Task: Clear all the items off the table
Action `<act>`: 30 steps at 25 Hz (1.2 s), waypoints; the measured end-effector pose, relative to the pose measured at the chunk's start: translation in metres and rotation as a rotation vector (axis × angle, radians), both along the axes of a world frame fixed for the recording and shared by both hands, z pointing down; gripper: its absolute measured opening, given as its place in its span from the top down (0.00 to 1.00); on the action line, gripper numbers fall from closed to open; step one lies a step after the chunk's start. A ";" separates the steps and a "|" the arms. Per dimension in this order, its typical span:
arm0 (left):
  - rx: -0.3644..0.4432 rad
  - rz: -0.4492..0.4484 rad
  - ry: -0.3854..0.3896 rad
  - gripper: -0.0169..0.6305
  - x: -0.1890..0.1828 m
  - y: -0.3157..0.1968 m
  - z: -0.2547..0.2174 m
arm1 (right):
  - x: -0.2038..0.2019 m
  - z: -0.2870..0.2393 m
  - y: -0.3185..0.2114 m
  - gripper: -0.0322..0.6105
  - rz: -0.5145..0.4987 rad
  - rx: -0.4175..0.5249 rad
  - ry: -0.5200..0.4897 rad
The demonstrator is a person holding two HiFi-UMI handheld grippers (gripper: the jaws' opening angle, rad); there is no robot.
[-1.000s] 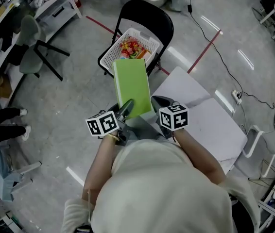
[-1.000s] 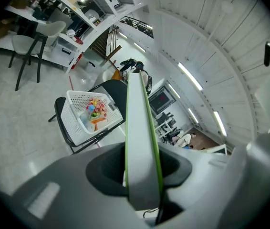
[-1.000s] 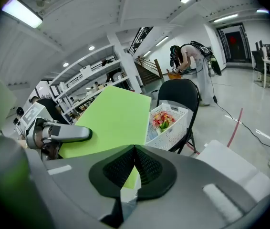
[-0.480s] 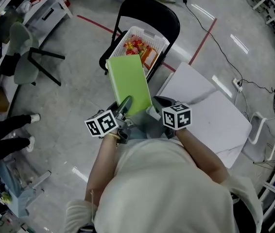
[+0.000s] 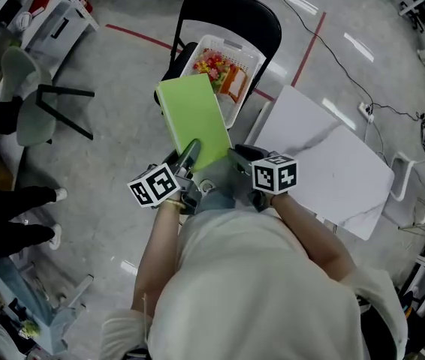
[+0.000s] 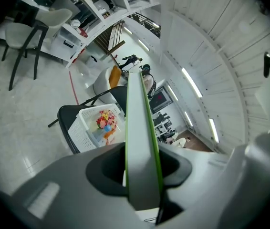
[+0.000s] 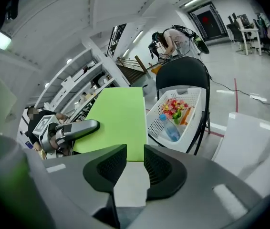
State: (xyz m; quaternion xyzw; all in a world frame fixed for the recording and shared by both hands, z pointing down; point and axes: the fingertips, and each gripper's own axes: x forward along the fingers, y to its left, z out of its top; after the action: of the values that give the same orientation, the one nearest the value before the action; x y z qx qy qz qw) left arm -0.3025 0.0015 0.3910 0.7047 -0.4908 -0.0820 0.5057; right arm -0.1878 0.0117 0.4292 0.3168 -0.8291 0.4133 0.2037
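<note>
Green is what catches the eye: a flat green book (image 5: 191, 118) is held out in the air over the grey floor (image 5: 115, 156), left of the white marbled worktop (image 5: 325, 163) and just near of a black folding chair (image 5: 235, 6). The left tool (image 5: 188, 157) is clenched on the book's near end, and its own view shows the grey edge with a green cover on either side running straight up between the two dark pads, which press on it from both sides. The right tool (image 7: 131, 162) sits just right of the book's near corner. Its jaws have just been opening and now stand apart with nothing between them; the book's near edge lies just beyond their tips, and I cannot tell whether it touches them. On the chair seat rests a white lattice basket (image 5: 251, 57), and the book's far end reaches up to its near rim, partly overlapping it from above. Inside the basket lie a bunch of bright red and yellow pieces (image 5: 211, 62), an orange packet (image 5: 232, 82) and, seen from the right gripper view, a clear bottle with a blue cap (image 7: 170, 128). A red tape line (image 5: 139, 34) crosses the floor behind the chair, and a grey-green chair (image 5: 26, 96) stands well off to the left.
</note>
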 end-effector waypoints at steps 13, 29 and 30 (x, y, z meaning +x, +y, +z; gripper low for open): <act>0.035 0.009 0.031 0.76 -0.032 -0.020 -0.002 | -0.048 0.004 0.007 0.57 -0.004 -0.135 -0.118; 0.009 0.003 -0.034 0.76 -0.053 -0.070 0.006 | -0.069 0.015 -0.041 0.53 0.000 -0.254 -0.219; -0.003 0.003 -0.046 0.76 -0.055 -0.073 0.009 | -0.068 0.016 -0.044 0.53 -0.007 -0.252 -0.206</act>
State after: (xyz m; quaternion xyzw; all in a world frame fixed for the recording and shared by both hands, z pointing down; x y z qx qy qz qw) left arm -0.3575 -0.0713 0.4000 0.7064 -0.5013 -0.0643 0.4956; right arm -0.2561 -0.0320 0.4454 0.2417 -0.7883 0.5435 0.1571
